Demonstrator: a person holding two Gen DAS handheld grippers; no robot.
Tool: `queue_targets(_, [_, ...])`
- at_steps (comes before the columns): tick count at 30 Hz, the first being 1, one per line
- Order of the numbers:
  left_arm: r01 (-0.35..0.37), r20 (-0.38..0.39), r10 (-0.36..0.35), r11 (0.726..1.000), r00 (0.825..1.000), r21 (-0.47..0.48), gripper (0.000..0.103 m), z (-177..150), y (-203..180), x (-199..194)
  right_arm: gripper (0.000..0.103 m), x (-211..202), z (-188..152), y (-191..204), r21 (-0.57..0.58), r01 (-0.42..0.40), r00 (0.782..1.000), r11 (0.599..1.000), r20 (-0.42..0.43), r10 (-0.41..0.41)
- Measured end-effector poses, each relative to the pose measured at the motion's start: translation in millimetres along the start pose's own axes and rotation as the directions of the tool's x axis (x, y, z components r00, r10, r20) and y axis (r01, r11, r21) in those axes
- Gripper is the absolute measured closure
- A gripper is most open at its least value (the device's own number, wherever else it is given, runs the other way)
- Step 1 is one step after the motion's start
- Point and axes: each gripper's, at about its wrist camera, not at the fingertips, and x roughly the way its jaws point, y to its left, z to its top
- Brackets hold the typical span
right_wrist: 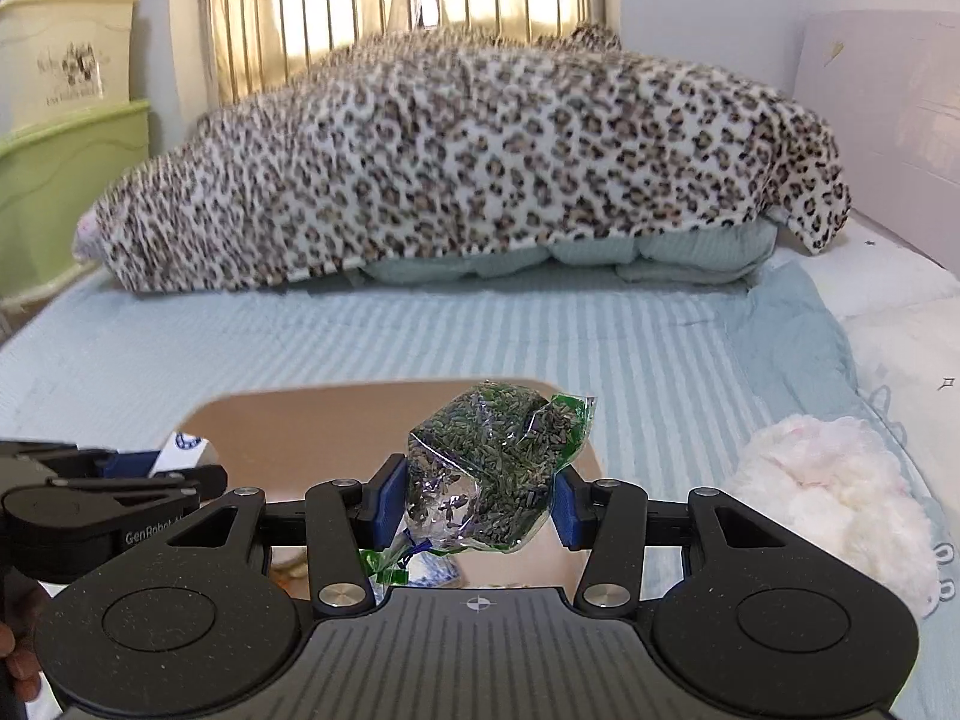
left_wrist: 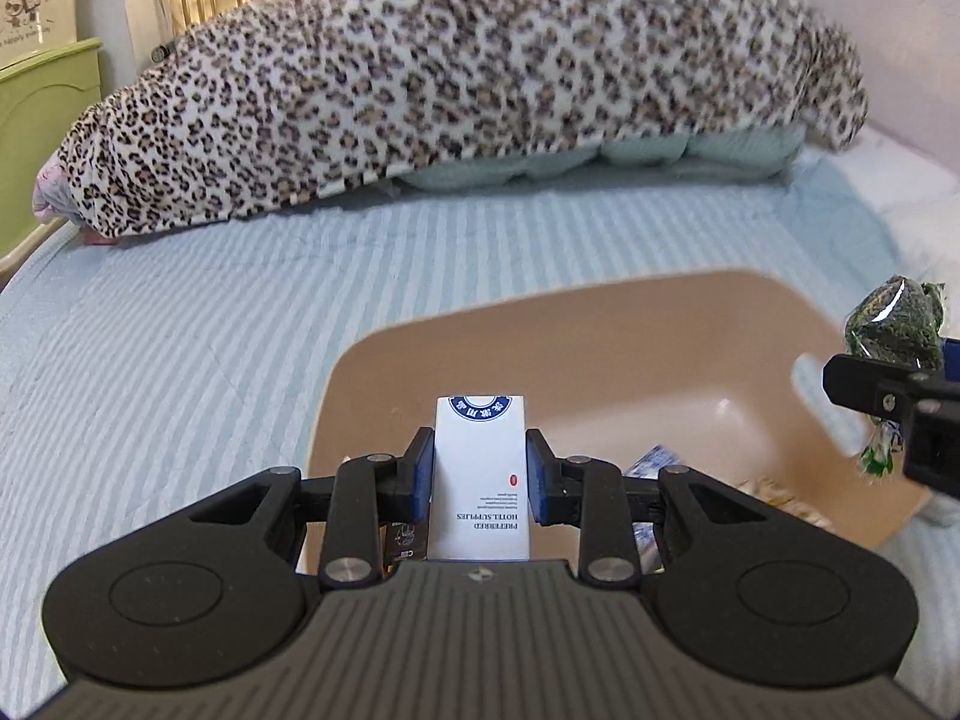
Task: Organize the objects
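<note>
The white box (left_wrist: 480,474) pinched in the left claw (left_wrist: 480,474) reads "PREFERRED HOTEL SUPPLIES", upside down from the wrist view, with a blue round emblem on its far end and one small red dot near the edge. It is a single slim carton, white and upright between the blue pads (left_wrist: 422,474), held above the near side of the tan plastic basin (left_wrist: 600,330). On the left claw's body, seen from the right wrist view, the letters "GenRobot" (right_wrist: 153,537) show.

The right claw (right_wrist: 477,495) is closed on one clear bag of dried green herbs (right_wrist: 492,468), crinkled, with a green printed edge, hanging over the same basin (right_wrist: 300,420). In the basin lie a few small packets, one blue and white (left_wrist: 651,459); their number cannot be told.

The basin sits on a bed with a pale blue striped cover (left_wrist: 210,300). One leopard-print blanket (left_wrist: 450,72) lies heaped across the far side, and one fluffy white thing (right_wrist: 834,492) rests on the bed just right of the right claw.
</note>
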Motion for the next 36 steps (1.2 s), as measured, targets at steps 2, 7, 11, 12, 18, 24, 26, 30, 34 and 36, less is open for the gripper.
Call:
queue_targets(2, [-0.023, -0.032, 0.023, 1.000, 0.999, 0.017, 0.071, -2, -4, 13, 0.057, 14, -5, 3, -0.018, 0.011, 0.999, 1.000, -0.034, -0.012])
queue_targets(7, [-0.017, -0.151, 0.026, 0.998, 0.988, 0.064, 0.071, -14, -12, 44, 0.057, 47, -21, 5, -0.040, 0.030, 0.991, 0.999, -0.133, -0.035])
queue_targets(11, [0.000, -0.212, 0.025, 0.993, 0.977, 0.118, 0.069, -26, -18, 56, 0.057, 58, -29, 7, -0.067, 0.039, 0.983, 0.997, -0.179, -0.050])
queue_targets(12, [0.001, -0.217, 0.026, 0.992, 0.976, 0.127, 0.069, -27, -18, 56, 0.056, 59, -29, 8, -0.081, 0.036, 0.981, 0.996, -0.187, -0.050])
queue_targets(18, [-0.016, -0.191, 0.030, 0.997, 0.981, 0.073, 0.029, -17, -7, 39, 0.041, 50, -23, 13, -0.105, 0.033, 0.982, 0.994, -0.180, -0.052])
queue_targets(24, [-0.026, -0.150, 0.030, 0.999, 0.988, 0.032, 0.013, -9, 1, 19, 0.025, 25, -17, 18, -0.130, 0.056, 0.987, 0.990, -0.141, -0.074])
queue_targets(26, [-0.031, -0.135, 0.034, 0.999, 0.990, 0.020, 0.012, -8, 3, 11, 0.023, 17, -14, 18, -0.119, 0.057, 0.988, 0.991, -0.134, -0.073])
queue_targets(30, [-0.019, -0.107, 0.018, 1.000, 0.994, -0.008, 0.012, -7, 8, -11, 0.021, -9, -11, 16, -0.082, 0.050, 0.992, 0.995, -0.109, -0.059])
queue_targets(34, [-0.004, -0.054, 0.003, 1.000, 0.999, -0.012, 0.012, -12, 13, -42, 0.016, -40, -12, 16, -0.055, 0.045, 0.997, 0.997, -0.054, -0.048])
queue_targets(36, [0.002, -0.024, -0.002, 1.000, 1.000, -0.017, 0.012, -17, 16, -59, 0.015, -57, -16, 19, -0.054, 0.045, 0.999, 0.998, -0.026, -0.046])
